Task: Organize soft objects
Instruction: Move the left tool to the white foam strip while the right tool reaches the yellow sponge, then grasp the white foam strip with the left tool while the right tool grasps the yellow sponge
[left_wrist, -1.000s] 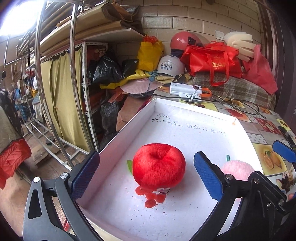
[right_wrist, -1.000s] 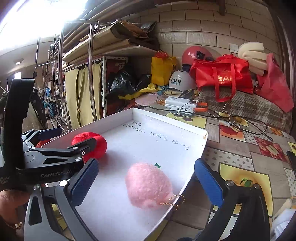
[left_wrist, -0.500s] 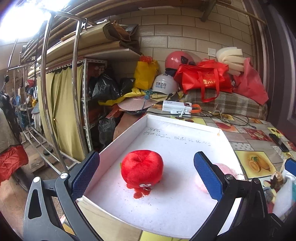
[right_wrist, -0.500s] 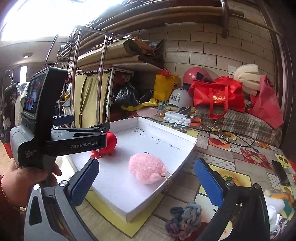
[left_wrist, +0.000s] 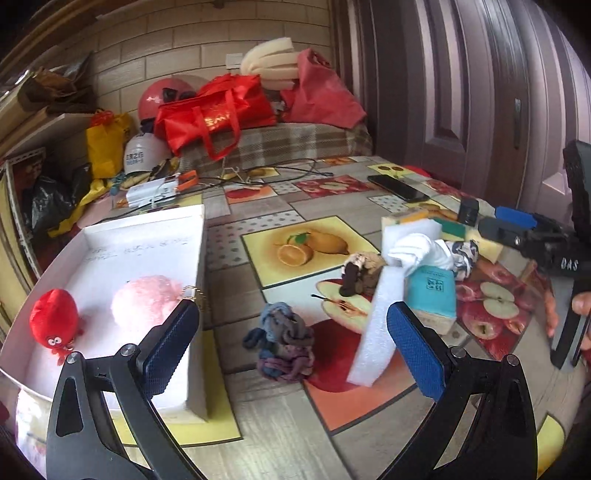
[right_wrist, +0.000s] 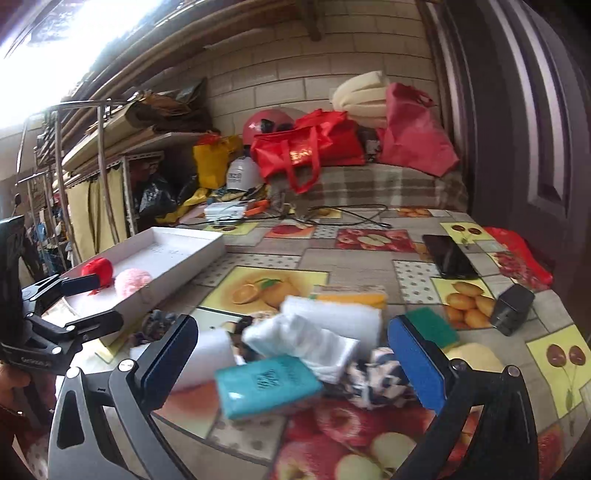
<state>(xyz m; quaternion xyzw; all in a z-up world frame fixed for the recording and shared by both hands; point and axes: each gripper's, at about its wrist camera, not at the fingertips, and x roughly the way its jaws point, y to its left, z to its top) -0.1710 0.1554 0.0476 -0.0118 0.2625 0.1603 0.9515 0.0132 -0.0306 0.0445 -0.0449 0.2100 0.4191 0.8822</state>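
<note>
A white box (left_wrist: 199, 236) at the table's left holds a red plush (left_wrist: 53, 325) and a pink fluffy ball (left_wrist: 146, 299); both show in the right wrist view (right_wrist: 98, 269) (right_wrist: 132, 280). My left gripper (left_wrist: 291, 349) is open and empty above a bluish-purple knotted cloth (left_wrist: 282, 341). My right gripper (right_wrist: 293, 363) is open and empty over a pile: teal tissue pack (right_wrist: 266, 384), white cloth (right_wrist: 306, 343), patterned cloth (right_wrist: 373, 380), white foam block (left_wrist: 380, 317), brown cloth (left_wrist: 364, 271).
Yellow and green sponges (right_wrist: 428, 328) lie behind the pile. A black phone (right_wrist: 448, 256) and a small black box (right_wrist: 513, 308) lie at the right. Bags, helmets and cables crowd the far table end. A dark door (left_wrist: 461, 92) stands at the right.
Both grippers have pulled back from the white box and swung right. The left now faces the knotted cloth, the right faces the pile of cloths and sponges.
</note>
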